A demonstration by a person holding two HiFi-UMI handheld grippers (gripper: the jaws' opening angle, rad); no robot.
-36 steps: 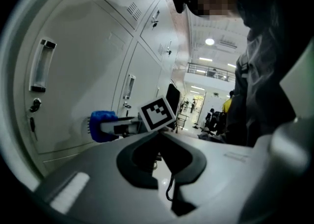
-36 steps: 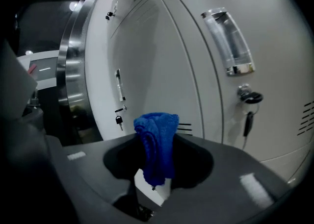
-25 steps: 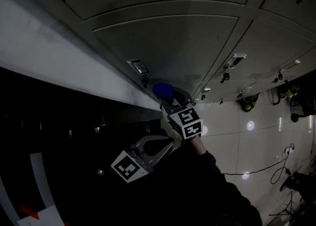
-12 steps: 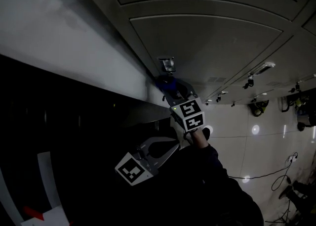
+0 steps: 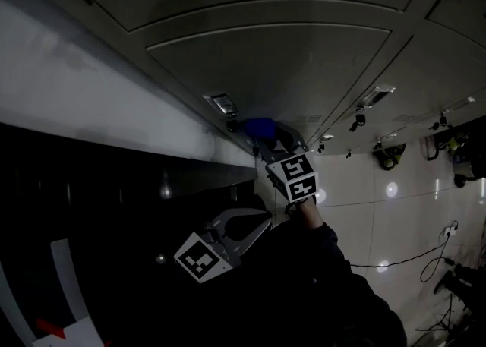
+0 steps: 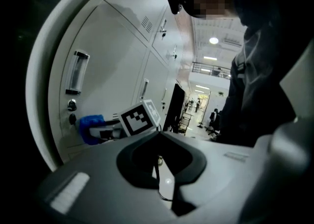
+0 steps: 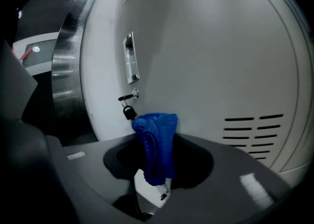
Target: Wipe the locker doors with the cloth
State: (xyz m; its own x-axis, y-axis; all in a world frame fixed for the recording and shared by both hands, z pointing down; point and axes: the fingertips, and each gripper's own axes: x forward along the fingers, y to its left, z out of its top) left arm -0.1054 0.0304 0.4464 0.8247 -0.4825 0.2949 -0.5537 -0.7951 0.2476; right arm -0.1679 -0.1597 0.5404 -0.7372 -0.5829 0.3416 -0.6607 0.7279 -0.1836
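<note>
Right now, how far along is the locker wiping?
Done: nothing provable; the door shows no wipe marks. In hand: the right gripper grips the blue cloth near that door's key. The left gripper is shut, empty. Left: neighbouring doors, likely.

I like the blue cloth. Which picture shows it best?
The right gripper view: the blue cloth is big, clamped between the jaws. Head view: a dim blue spot. Left gripper view: a small patch.
</note>
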